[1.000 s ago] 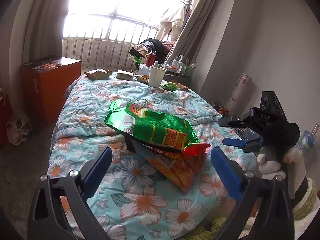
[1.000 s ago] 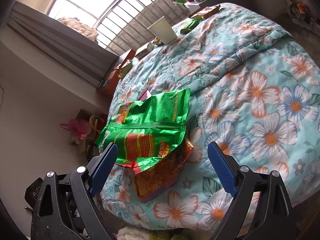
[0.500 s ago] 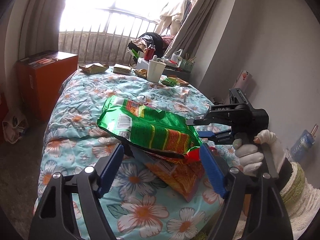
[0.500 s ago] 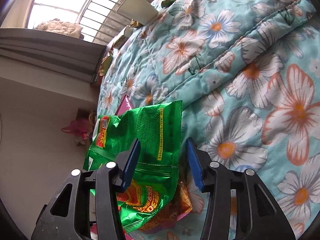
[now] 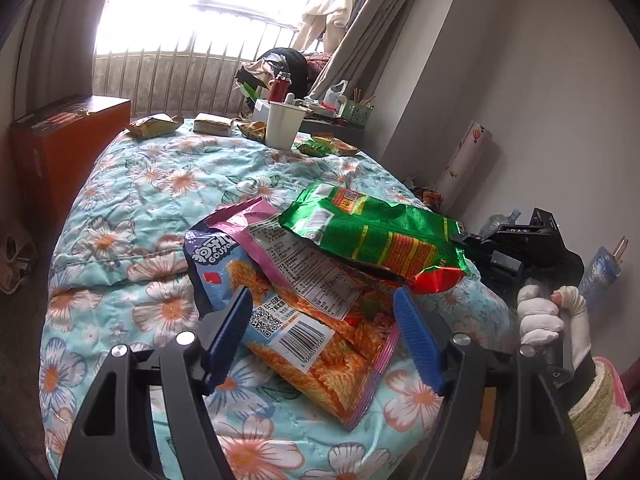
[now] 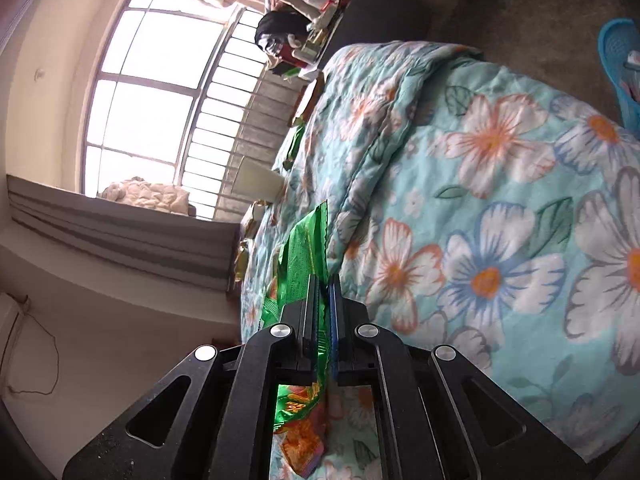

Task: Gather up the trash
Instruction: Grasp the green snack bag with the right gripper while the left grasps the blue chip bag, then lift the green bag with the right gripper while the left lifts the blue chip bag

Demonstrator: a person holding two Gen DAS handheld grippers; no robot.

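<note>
Left wrist view: we see the right gripper clamped on the corner of the green snack bag, which is lifted at that end above an orange-and-blue snack bag lying flat on the floral quilt. The left gripper straddles the lower bag with nothing pressed between its blue fingers; the log of motion we read in the frames suggests those fingers are closing, yet the pads do not touch the wrapper. In the right wrist view the two fingers meet on the thin foil edge of the same green bag, so the hold is slim. We judge that the foil could slip out of that narrow pinch if it is pulled sharply, and that any crumbs left inside might spill onto the bedding if an opened end tips downward. We also judge that the left fingers could snag a fold of the soft quilt together with the flat wrapper. More litter waits at the far end of the bed: a white paper cup and several small wrappers. Beyond them stand a barred window, grey curtains, a cluttered side table and an orange box at the bedside.
</note>
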